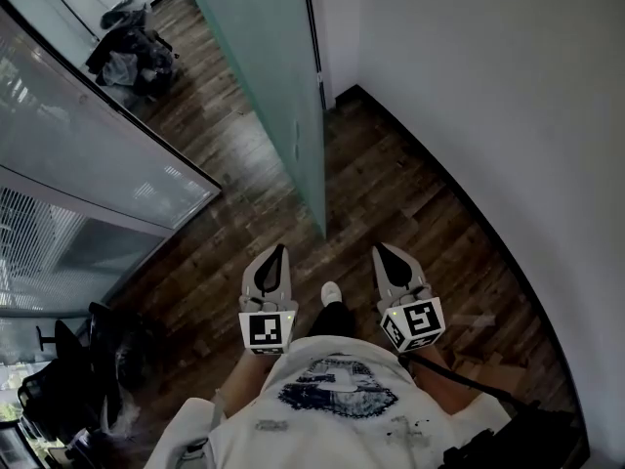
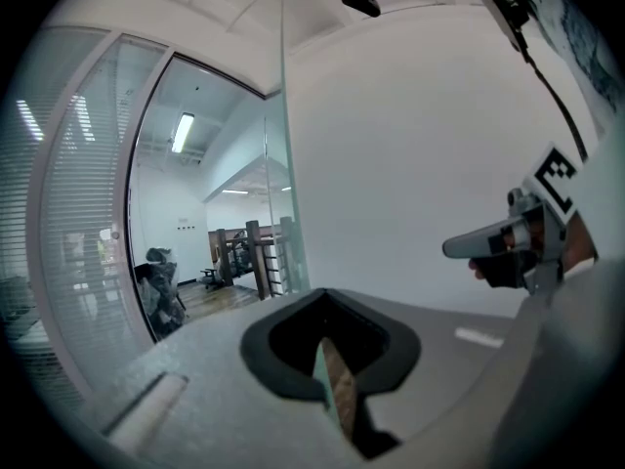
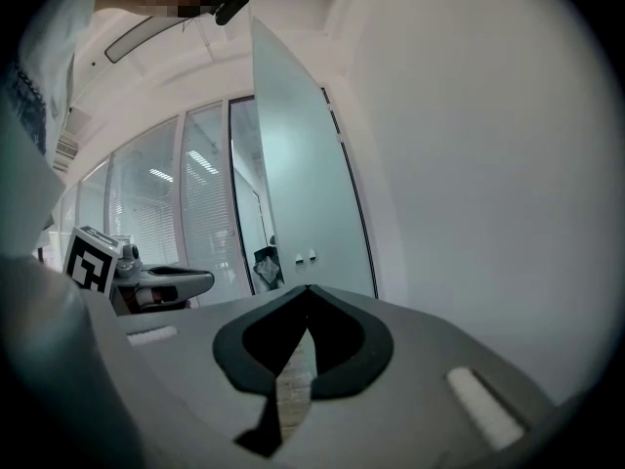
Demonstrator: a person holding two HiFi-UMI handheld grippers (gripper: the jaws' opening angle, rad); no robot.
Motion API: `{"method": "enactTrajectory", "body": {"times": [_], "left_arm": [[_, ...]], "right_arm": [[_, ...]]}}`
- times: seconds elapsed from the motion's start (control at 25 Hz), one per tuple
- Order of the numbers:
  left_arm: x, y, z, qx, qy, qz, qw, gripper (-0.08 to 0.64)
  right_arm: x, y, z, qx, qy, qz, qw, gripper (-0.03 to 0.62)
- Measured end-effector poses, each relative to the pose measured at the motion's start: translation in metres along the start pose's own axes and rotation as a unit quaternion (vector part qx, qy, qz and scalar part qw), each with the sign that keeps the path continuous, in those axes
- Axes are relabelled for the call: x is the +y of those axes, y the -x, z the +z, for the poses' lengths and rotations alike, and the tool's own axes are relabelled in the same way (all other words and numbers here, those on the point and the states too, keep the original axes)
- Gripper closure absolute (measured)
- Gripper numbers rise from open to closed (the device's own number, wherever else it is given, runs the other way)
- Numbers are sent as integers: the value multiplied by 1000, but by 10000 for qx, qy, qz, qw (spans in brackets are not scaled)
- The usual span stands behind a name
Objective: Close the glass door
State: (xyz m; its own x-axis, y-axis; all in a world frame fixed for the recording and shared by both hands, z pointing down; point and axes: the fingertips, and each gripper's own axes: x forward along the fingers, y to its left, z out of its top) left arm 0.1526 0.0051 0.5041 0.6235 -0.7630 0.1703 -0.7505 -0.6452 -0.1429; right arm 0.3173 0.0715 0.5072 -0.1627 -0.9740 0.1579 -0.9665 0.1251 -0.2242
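Right now the white wall [image 1: 508, 115] takes up your whole right side, meeting the dark wooden floor [image 1: 410, 193] that runs from your feet to the far end. On your left stands a glass partition [image 1: 88, 154] with blinds behind it.

Between wall and partition is the glass door [image 1: 264, 66], a frosted, greenish panel. It stands open, swung out from the wall. Its near lower corner meets the floor ahead of you, between the lines of your two grippers and well apart from both. At the far left a dark heap of bags [image 1: 132, 47] lies on the floor.

Close to your body you hold the left gripper [image 1: 280, 252] and the right gripper [image 1: 381, 252] side by side, both pointed toward the door. Each has its fingers clenched tip to tip with nothing between them — in each gripper view only a thin slit shows below the meeting tips. A marker cube [image 1: 268, 330] sits at the near end of the left gripper, and another on the right. Your white shoe [image 1: 332, 293] shows on the floor between the two.
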Motion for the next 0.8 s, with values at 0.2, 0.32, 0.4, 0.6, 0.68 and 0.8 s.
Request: {"method": "enactTrajectory", "body": {"times": [0.2, 0.32, 0.4, 0.6, 0.68, 0.8], "left_arm": [[20, -22, -2, 25, 40, -28, 10000, 558], [28, -34, 0, -41, 35, -38, 10000, 558], [35, -41, 2, -84, 67, 3, 9999, 558], [42, -53, 4, -130, 121, 119, 9998, 558], [41, -56, 1, -76, 143, 166, 9997, 558], [45, -62, -1, 39, 143, 288, 9995, 558]], "right_arm": [[3, -33, 3, 70, 20, 109, 9999, 588], [1, -48, 4, 106, 77, 142, 9998, 588], [-2, -55, 5, 136, 120, 142, 9997, 588], [-14, -73, 8, 252, 322, 165, 9990, 588], [-20, -78, 8, 281, 375, 219, 9987, 588], [-28, -91, 12, 289, 410, 371, 9980, 588]]}}
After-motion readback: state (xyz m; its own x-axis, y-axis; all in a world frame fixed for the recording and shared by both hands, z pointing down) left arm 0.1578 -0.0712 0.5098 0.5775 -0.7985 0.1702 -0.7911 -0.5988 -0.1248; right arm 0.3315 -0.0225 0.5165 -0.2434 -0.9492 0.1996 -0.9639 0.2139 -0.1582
